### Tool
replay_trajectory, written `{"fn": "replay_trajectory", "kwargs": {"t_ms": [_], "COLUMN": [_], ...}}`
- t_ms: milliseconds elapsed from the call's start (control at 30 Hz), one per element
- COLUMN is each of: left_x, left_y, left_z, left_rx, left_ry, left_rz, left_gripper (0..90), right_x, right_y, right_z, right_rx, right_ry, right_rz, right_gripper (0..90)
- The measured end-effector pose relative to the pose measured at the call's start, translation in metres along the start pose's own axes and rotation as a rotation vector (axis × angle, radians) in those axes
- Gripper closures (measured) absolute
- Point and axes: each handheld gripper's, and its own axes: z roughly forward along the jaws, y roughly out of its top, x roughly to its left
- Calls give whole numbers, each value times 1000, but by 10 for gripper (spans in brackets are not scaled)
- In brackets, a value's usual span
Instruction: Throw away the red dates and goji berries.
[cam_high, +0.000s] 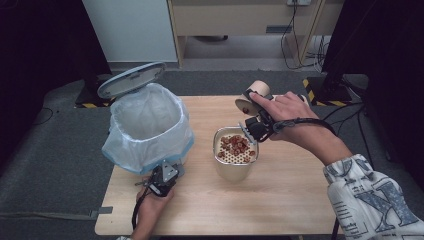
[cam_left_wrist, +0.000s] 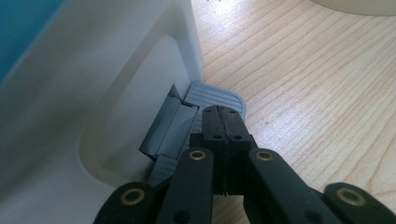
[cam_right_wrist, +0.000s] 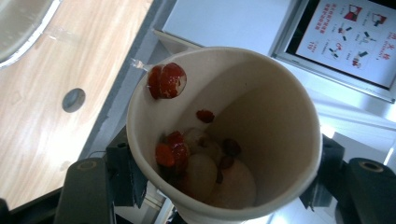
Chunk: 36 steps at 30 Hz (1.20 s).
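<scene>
High view: right gripper (cam_high: 251, 116) clamps a tipped cream paper cup (cam_high: 252, 96) over a perforated strainer pot (cam_high: 235, 155), while closed left gripper (cam_high: 172, 167) presses the white bin's grey pedal (cam_left_wrist: 212, 95).

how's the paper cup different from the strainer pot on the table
The paper cup is tipped on its side in the right tool, above the table; the strainer pot stands upright on the wood. The cup is round with a few red pieces left inside; the pot is squarish with a perforated insert covered in them. Both are cream-coloured.
</scene>
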Motion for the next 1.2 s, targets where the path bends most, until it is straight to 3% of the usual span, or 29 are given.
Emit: {"fn": "replay_trajectory", "kwargs": {"t_ms": [167,200,300,333,400,433,533,567,633,700,733,800,833,867,967,1000,1100,1200], "left_x": [0,0,0,0,0,0,0,0,0,0,0,0,0,0,0,0,0,0], "left_y": [0,0,0,0,0,0,0,0,0,0,0,0,0,0,0,0,0,0], "left_z": [0,0,0,0,0,0,0,0,0,0,0,0,0,0,0,0,0,0], "left_rx": [1,0,-1,0,0,-1,1,0,1,0,0,-1,-1,0,0,0,0,-1], "left_ry": [1,0,0,0,0,-1,0,0,1,1,-1,-1,-1,-1,-2,1,1,-1], "left_rz": [0,-1,-1,-1,0,-1,0,-1,-1,-1,-2,-5,-6,-2,-3,-3,-4,-3], "left_gripper": [898,898,898,898,898,898,898,898,898,898,898,898,898,898,898,898,898,898], "right_x": [-6,-2,21,22,13,11,25,24,18,27,30,17,13,15,34,36,29,24], "right_y": [0,3,19,18,10,10,19,19,15,23,24,16,13,14,26,27,21,19], "right_z": [-1,1,11,13,12,10,12,12,13,16,17,16,15,15,16,16,17,14], "right_rx": [5,-1,-18,-14,5,11,-1,5,15,0,-4,8,15,14,-9,2,8,3], "right_ry": [-31,-17,82,69,16,13,69,60,30,77,90,25,19,31,92,93,71,51], "right_rz": [45,30,-94,-91,-30,-22,-148,-142,-75,-154,-162,-57,-27,-43,-171,-179,-108,-110], "right_gripper": [324,324,326,325,327,327,327,327,327,327,327,326,327,327,327,326,326,325]}}
